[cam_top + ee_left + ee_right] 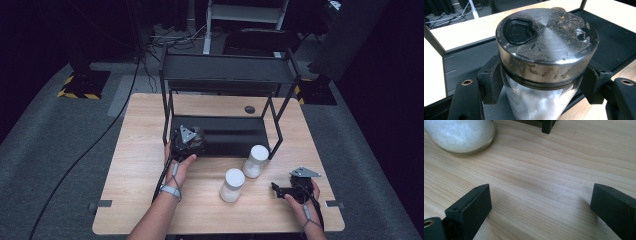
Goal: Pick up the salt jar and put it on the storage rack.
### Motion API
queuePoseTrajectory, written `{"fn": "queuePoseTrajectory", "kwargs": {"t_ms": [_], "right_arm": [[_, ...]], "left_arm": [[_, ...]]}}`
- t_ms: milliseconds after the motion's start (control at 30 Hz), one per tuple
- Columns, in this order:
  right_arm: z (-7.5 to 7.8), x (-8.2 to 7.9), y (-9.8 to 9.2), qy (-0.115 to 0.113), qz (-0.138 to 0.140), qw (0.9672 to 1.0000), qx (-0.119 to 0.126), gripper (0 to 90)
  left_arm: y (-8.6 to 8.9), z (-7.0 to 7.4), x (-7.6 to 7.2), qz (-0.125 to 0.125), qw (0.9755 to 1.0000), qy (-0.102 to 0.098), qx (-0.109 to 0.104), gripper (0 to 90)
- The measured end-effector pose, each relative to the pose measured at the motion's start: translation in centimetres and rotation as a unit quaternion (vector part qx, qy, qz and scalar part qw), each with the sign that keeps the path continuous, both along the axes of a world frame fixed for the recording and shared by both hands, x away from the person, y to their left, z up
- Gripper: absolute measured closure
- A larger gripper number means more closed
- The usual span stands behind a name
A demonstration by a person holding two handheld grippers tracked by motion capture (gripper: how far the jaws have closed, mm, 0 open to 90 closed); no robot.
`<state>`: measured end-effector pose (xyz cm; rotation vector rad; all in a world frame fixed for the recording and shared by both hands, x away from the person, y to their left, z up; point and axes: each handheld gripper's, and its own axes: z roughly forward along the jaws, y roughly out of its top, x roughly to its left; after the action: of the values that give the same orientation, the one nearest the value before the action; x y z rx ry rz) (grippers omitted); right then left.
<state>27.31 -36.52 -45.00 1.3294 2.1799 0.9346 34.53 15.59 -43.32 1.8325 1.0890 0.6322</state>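
Note:
A glass jar (544,37) with a scuffed metal lid and white contents sits between the black jaws of my left gripper (541,85), whose pads press its sides just under the lid. In the high view the left gripper (187,140) holds it at the front left of the black rack's lower shelf (235,135). Two more white jars stand on the wooden table (145,165), one (256,161) by the rack's front right leg and one (232,185) nearer the front. My right gripper (275,188) rests low near the table's right front, its jaws wide open (540,202) over bare wood.
The black two-tier rack (227,70) stands at the table's middle back, its thin legs at the corners. A small dark disc (249,109) lies on the table behind it. A jar's base (459,135) and a rack leg (547,127) lie ahead of the right jaws.

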Motion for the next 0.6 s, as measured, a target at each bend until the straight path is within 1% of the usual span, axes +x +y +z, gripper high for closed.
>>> {"fn": "queuePoseTrajectory", "kwargs": {"t_ms": [133, 600], "right_arm": [[-0.01, -0.02, 0.0, 0.0, 0.0, 1.0, 0.0, 3.2], [-0.02, -0.14, -0.03, -0.001, 0.001, 1.0, -0.001, 3.2]], "left_arm": [[0.06, -0.15, 0.21, 0.001, 1.0, 0.0, -0.004, 29.3], [-0.13, -0.35, 0.8, 0.005, 1.0, 0.002, -0.001, 29.3]]}}
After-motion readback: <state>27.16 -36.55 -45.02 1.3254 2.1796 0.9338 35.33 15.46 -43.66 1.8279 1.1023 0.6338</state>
